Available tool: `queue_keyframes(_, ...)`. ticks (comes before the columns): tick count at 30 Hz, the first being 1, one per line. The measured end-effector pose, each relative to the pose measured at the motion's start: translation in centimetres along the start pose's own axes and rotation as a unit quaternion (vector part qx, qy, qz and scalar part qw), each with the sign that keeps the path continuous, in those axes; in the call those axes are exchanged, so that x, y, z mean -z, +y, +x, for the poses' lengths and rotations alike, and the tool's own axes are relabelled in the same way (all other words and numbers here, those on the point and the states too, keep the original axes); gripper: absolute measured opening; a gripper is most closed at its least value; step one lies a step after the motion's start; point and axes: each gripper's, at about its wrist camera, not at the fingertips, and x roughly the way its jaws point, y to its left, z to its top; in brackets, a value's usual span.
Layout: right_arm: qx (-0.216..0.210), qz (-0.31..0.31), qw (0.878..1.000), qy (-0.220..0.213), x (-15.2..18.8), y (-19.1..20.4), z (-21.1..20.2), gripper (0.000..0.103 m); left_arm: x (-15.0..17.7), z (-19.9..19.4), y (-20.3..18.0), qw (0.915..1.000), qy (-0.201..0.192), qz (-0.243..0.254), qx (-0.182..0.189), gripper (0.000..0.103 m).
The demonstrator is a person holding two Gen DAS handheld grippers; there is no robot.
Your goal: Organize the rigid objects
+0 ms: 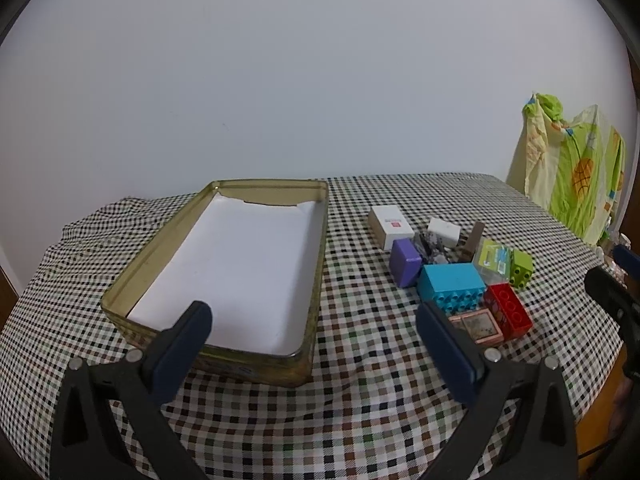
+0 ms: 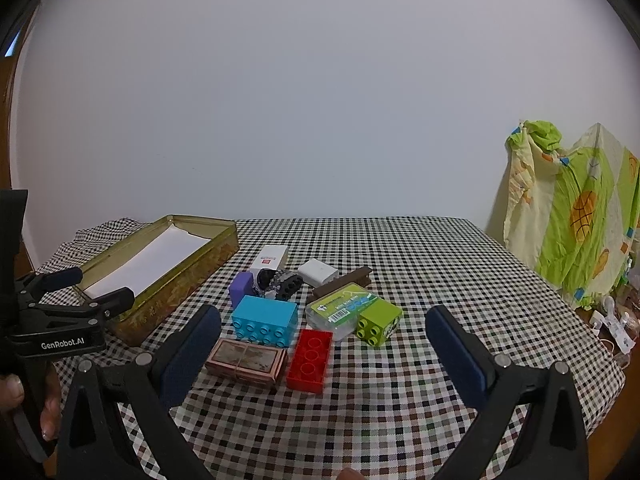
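A gold tin tray lined with white paper lies on the checked cloth, left of a heap of small objects. The heap holds a blue brick, a red brick, a green brick, a purple block, a copper-coloured box, a clear case, two white boxes and a brown piece. My left gripper hangs open over the tray's near right corner, nothing between its fingers. My right gripper stands open in front of the heap, also empty.
The checked tablecloth covers the table up to a plain wall. A green and yellow patterned cloth hangs at the right, with small white items below it. A hand holds the left gripper's handle.
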Motion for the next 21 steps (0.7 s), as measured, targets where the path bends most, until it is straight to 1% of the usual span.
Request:
queue_keyframes(14, 0.006, 0.005, 1.000, 0.013, 0.6, -0.5, 0.9, 0.103, 0.6, 1.2, -0.6, 0.9999, 0.014, 0.005, 0.003, 0.103)
queue_keyframes(18, 0.025, 0.012, 0.999, 0.034, 1.5, -1.4, 2.3, 0.103, 1.3, 2.5, -1.3, 0.9993, 0.030, 0.021, -0.011, 0.103)
queue_keyframes(21, 0.034, 0.028, 0.997, 0.066, 2.5, -2.5, 3.8, 0.103, 1.7, 3.4, -1.7, 0.9988, 0.044, 0.022, -0.004, 0.103)
